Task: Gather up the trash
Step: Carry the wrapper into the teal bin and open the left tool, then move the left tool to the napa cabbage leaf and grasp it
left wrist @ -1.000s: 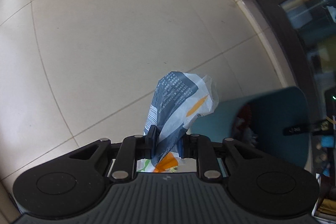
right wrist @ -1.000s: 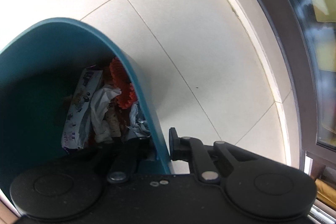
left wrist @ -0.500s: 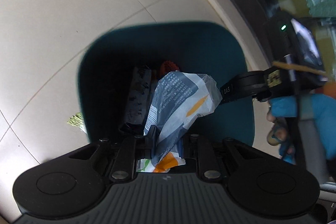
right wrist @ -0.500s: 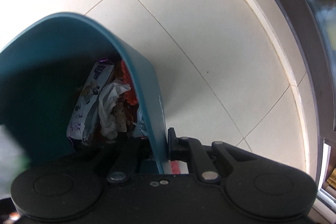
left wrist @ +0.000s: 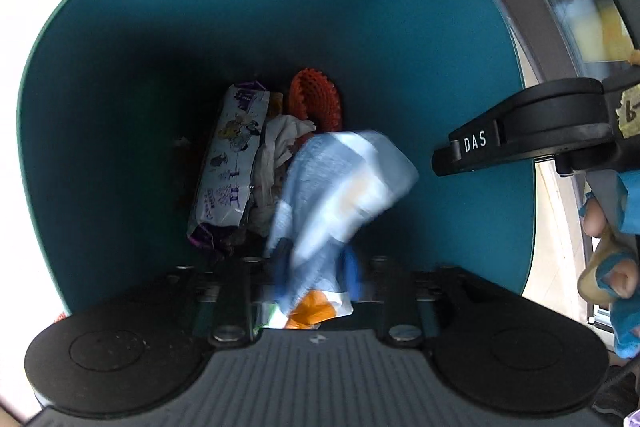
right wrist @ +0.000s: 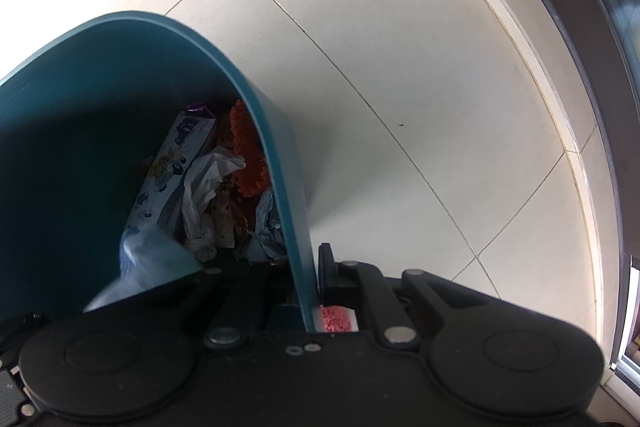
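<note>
Cream tiled floor (right wrist: 400,47) surrounds the teal plastic bin (left wrist: 280,7), its wall clamped by the right tongs (right wrist: 310,291). The left tongs (left wrist: 316,267) have just been opening, and the crumpled blue-white wrapper (left wrist: 340,187) between them is dropping onto the trash already collected; probably nearly done.

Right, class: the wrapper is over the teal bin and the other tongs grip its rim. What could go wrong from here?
1. The left tongs have just been opening; the blurred wrapper still sits between them and might snag there instead of dropping.
2. The right tongs pinch only the bin's thin rim; a slip could tip it and spill the trash inside.
</note>
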A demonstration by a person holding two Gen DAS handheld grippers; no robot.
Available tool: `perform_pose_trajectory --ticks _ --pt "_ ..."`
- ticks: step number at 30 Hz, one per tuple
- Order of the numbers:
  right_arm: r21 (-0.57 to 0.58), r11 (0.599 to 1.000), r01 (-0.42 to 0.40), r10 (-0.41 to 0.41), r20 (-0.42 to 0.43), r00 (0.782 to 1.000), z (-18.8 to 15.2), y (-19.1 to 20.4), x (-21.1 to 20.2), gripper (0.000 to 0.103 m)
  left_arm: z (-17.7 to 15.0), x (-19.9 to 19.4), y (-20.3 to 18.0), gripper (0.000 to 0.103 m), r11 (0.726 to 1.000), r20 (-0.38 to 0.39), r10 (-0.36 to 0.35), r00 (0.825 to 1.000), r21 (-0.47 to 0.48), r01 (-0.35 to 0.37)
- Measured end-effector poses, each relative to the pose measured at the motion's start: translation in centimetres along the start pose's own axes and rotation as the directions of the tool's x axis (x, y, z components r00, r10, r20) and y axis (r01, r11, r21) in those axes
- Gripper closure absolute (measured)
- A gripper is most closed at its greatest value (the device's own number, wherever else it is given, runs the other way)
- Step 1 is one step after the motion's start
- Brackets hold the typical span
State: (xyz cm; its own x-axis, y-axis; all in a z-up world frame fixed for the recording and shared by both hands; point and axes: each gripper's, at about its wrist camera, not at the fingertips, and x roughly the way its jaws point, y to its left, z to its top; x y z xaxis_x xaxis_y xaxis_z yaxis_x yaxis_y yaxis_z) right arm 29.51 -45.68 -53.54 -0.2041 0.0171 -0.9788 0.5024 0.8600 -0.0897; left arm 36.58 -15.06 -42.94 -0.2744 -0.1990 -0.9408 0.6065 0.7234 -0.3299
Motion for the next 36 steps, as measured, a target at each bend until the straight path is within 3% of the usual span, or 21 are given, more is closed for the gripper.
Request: perform_pose_trajectory --ticks 1,2,10,21,25,29,36 --pt "-0.004 1.0 -0.001 0.001 0.001 1.0 0.0 -0.1 0.1 0.099 -0.1 0.1 -0.7 0.041 1.0 0.005 0.002 1.0 -0.002 -0.002" --pt "-0.007 1.0 -0.002 0.002 0.003 1.0 -0.1 -0.1 0.1 0.099 -0.1 0.0 -0.8 0.037 1.0 0.01 -0.007 1.0 -0.006 0.007" --pt "0.007 1.0 -0.007 0.007 0.003 1.0 -1.0 -0.7 -0.1 0.1 0.2 -1.5 -1.5 0.037 0.998 0.068 -0.046 0.997 -0.034 0.049" --pt "0.05 0.998 0.023 -0.022 -0.007 1.0 -0.6 -5.3 -0.4 0.1 -0.8 -7.2 -1.2 0.037 0.992 0.181 -0.083 0.98 -0.075 0.098" --pt "0.039 0.999 0.016 -0.015 -0.028 0.999 -0.6 -5.0 -0.2 0.1 -2.8 -10.5 0.2 0.037 0.987 0.241 -0.049 0.969 -0.139 0.084" --pt "0.008 1.0 0.029 -0.029 -0.02 0.999 -0.8 -3.5 0.1 0.1 -4.8 -12.1 2.9 0.037 0.984 0.27 0.028 0.963 -0.177 0.021" --pt "-0.027 0.998 0.064 -0.063 0.027 0.998 -2.3 -2.1 -0.3 0.099 -8.5 -8.8 10.8 0.031 0.961 0.256 0.104 0.961 -0.274 -0.031"
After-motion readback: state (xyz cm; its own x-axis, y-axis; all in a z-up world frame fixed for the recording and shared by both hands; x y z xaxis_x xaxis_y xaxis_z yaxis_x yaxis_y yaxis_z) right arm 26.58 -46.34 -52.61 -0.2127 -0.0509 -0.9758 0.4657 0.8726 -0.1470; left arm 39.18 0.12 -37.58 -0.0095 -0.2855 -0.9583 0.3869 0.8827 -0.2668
